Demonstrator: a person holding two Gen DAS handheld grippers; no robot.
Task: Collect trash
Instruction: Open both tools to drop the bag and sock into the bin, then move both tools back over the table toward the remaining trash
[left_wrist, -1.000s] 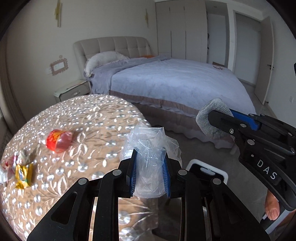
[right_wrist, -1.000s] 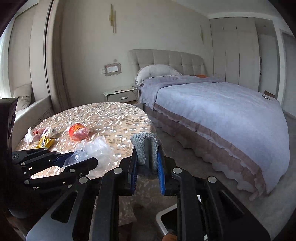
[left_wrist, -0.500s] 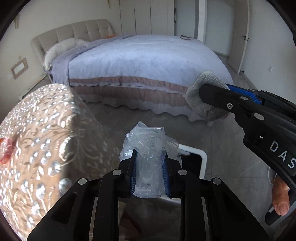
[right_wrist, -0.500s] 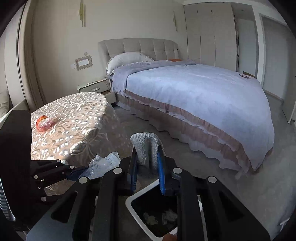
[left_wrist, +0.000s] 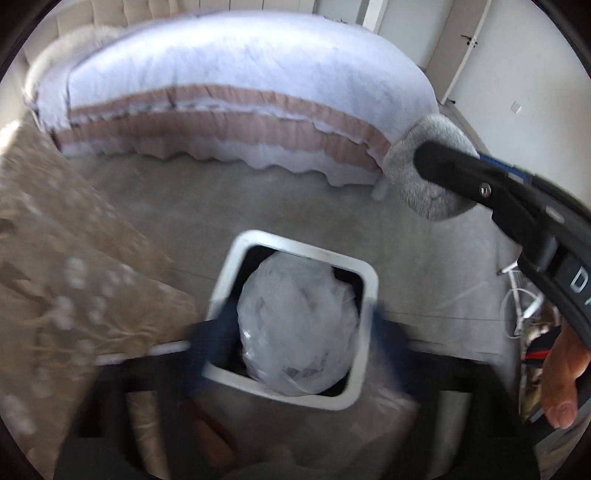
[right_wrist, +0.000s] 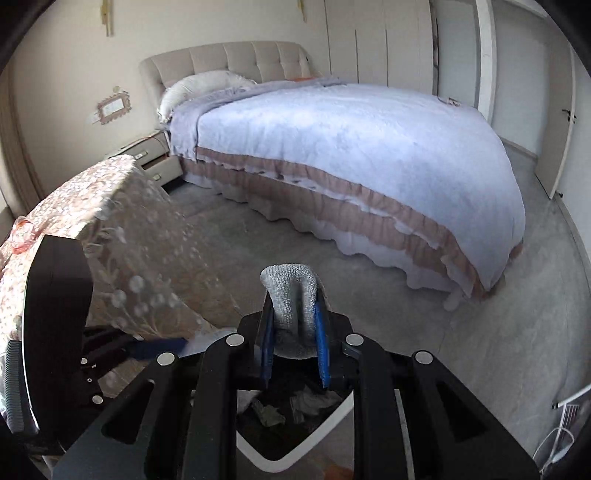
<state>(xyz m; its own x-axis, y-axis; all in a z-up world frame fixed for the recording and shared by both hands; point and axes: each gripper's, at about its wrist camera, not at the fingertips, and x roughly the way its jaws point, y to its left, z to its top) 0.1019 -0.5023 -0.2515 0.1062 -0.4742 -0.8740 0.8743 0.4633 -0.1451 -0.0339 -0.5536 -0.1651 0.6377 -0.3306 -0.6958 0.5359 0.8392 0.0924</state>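
Tipped steeply down from the table edge, the left gripper (left_wrist: 295, 347) has just spread its jaws, leaving the clear plastic bag (left_wrist: 299, 328) loose over the white bin (left_wrist: 369, 284) at lower centre, while the right gripper (right_wrist: 293, 332), angled downward, clamps a grey cloth (right_wrist: 291, 295)

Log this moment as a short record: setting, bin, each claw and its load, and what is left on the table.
setting: bedroom, bed behind, table with patterned cloth on the left
bin: white-rimmed trash bin on the floor, some scraps already inside
left claw: jaws have just been opening, now wide apart above the bin
clear plastic bag: released, in the bin's mouth, touching neither pad
right claw: shut on a grey cloth, above the bin
left on table: a red-orange item at the table's left edge
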